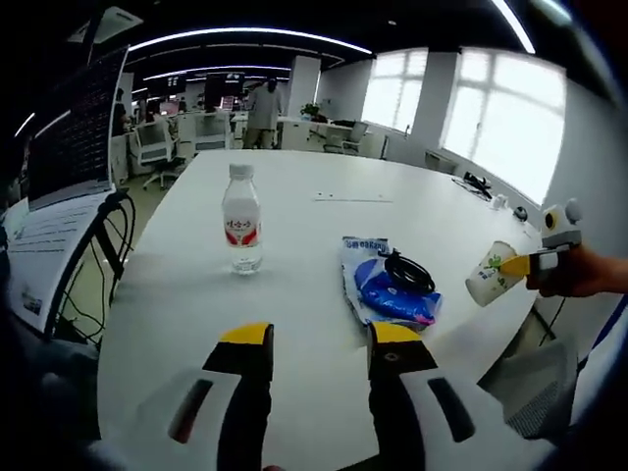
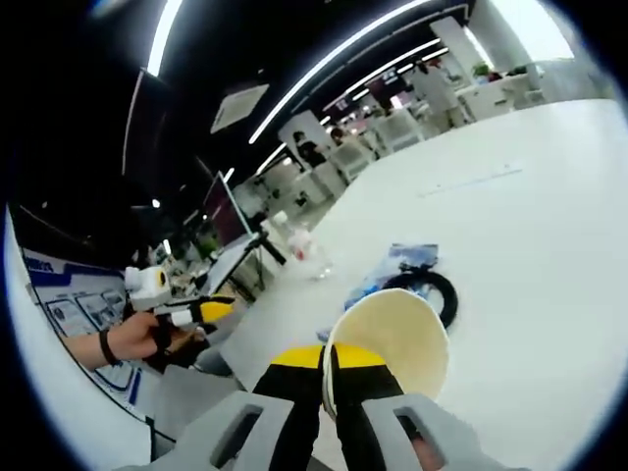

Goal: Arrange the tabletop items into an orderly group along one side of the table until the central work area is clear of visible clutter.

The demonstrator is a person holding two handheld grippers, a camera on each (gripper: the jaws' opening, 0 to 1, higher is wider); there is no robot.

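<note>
Right gripper clamped on paper cup rim, right of blue packet; left gripper, jaws apart, before the packet; water bottle to the packet's left.

We see an open office: a broad white surface across the frame's middle, bright windows at upper right, curved ceiling light strips along the top, office chairs and desks at upper left, a standing person far back.
</note>
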